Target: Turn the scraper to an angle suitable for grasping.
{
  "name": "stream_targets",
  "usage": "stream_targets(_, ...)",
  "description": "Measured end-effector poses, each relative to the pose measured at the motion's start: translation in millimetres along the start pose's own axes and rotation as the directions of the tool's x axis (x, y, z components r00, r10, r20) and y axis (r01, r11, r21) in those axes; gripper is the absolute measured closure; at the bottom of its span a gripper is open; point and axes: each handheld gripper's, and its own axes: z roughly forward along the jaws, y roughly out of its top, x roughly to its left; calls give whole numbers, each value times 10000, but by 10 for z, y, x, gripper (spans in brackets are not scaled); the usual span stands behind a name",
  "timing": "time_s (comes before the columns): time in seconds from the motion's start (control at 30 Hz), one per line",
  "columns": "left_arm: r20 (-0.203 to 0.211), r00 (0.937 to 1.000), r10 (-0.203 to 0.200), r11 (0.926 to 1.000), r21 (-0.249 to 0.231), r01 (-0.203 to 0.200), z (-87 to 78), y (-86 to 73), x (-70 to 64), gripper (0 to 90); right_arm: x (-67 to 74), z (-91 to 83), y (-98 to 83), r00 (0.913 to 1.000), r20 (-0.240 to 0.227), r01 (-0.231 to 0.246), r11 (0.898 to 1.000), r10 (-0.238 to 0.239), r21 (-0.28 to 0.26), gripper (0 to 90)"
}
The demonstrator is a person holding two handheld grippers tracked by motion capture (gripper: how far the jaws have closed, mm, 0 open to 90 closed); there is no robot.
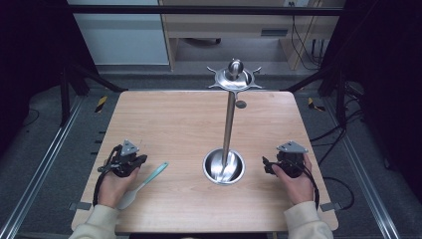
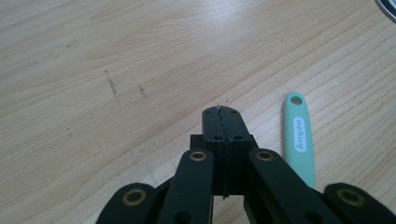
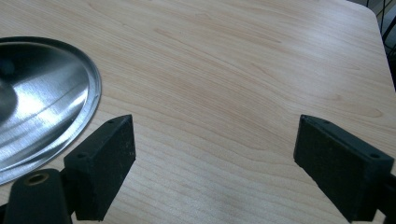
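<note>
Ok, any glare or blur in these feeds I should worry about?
High view: sharp on the table, dark at the sides, bright sheen on the metal stand. Left gripper view: the spatula and wood are crisp, the nearest linkage soft. Right gripper view: streaky glare on the stand's base.

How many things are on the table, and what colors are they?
Mint green: 1, the spatula
Silver: 1, the stand with a round base and hooks on top
Black: 2, the left claw, shut, and the right claw, open, each held in a hand
Total: 4
</note>
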Motion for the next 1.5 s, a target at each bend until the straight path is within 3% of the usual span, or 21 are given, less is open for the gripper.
stream_targets(0.47, 294, 9988, 398, 9988, 282, -406, 64, 4, -63, 900, 0, -1, 0, 10000, -3, -21, 10000, 21, 2, 134)
stream_targets(0.83, 577, 9972, 466, 9976, 486, -495, 109, 0, -94, 900, -5, -2, 2, 10000, -17, -7, 10000, 7, -10, 137)
stream_targets(1.03, 1037, 9929, 576, 9956, 678, -648, 135, 2, -137, 900, -5, -1, 3, 10000, -6, -5, 10000, 5, -7, 139)
stream_targets(1.5, 1465, 9853, 881, 9902, 948, -1027, 184, 10, -235, 900, -14, -13, 5, 10000, -9, -26, 10000, 26, -45, 142)
